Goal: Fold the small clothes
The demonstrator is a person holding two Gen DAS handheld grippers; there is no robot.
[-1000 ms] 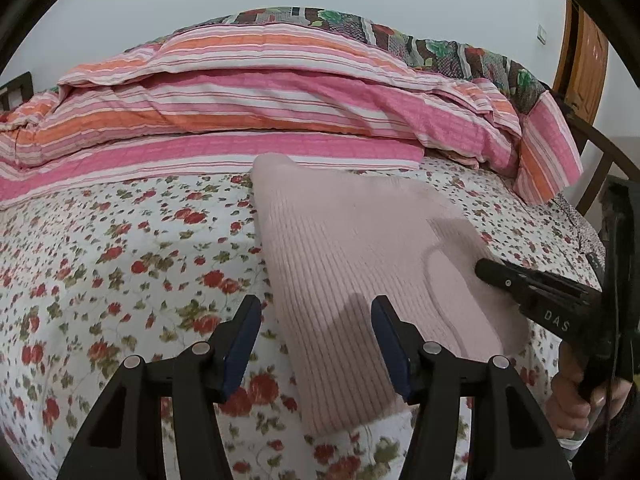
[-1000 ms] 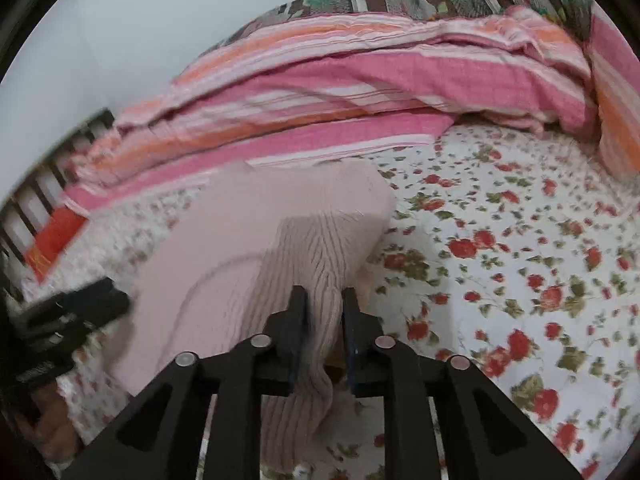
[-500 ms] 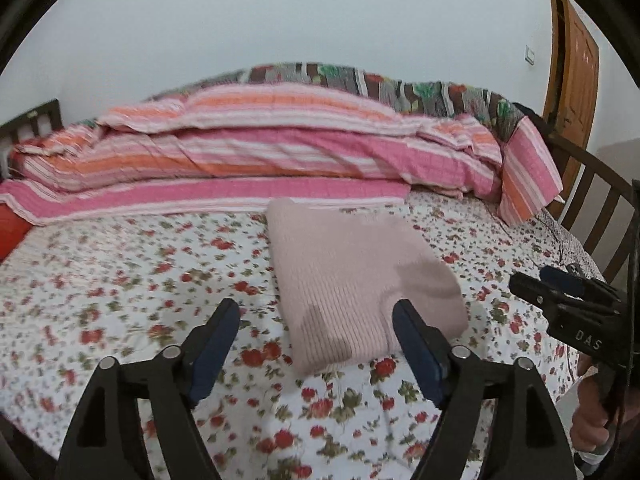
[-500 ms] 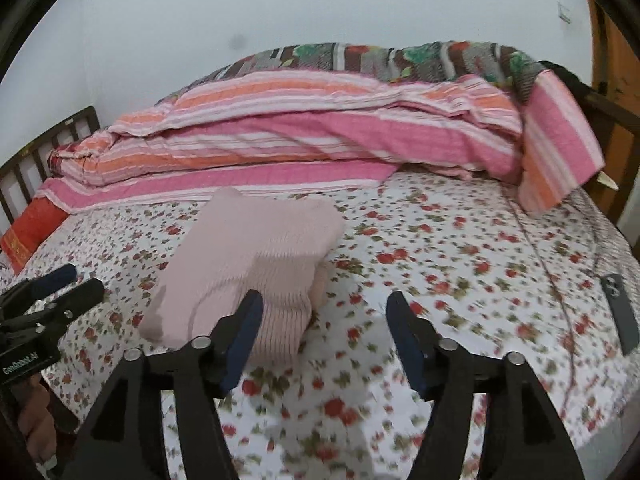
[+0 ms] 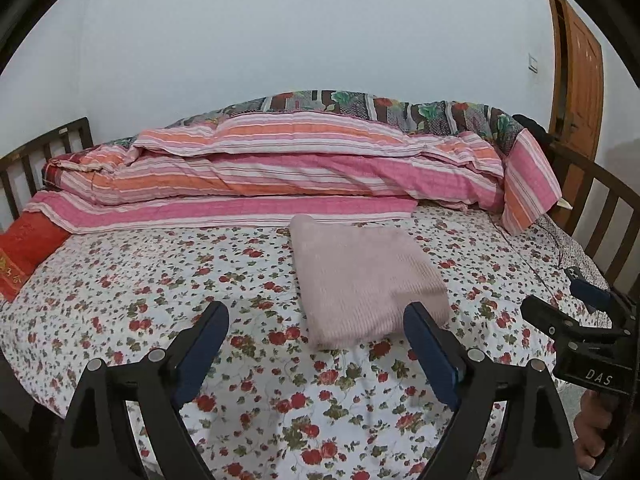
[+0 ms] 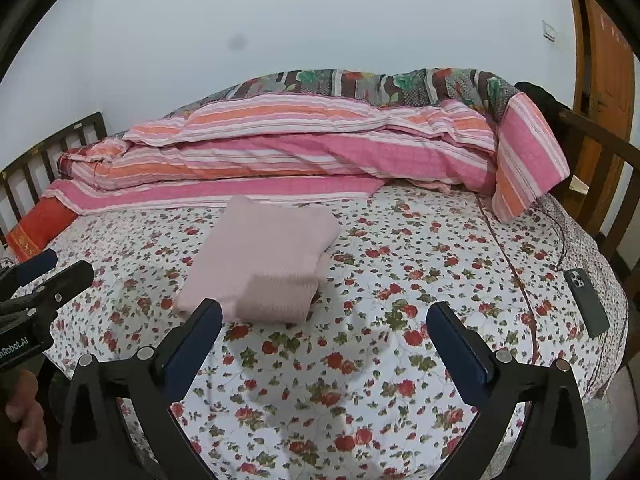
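Left wrist view: my left gripper (image 5: 316,340) hangs with jaws spread wide and nothing between them, the folded pink sweater (image 5: 362,280) lying at 12 o'clock on the floral bedsheet (image 5: 160,280). My right gripper (image 6: 324,336) is equally spread and holds nothing, with the sweater at 11 o'clock and a phone (image 6: 586,302) at 3 o'clock.

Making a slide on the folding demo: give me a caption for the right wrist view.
Open right hand-held gripper hovers before a folded pink sweater on the floral bedsheet.
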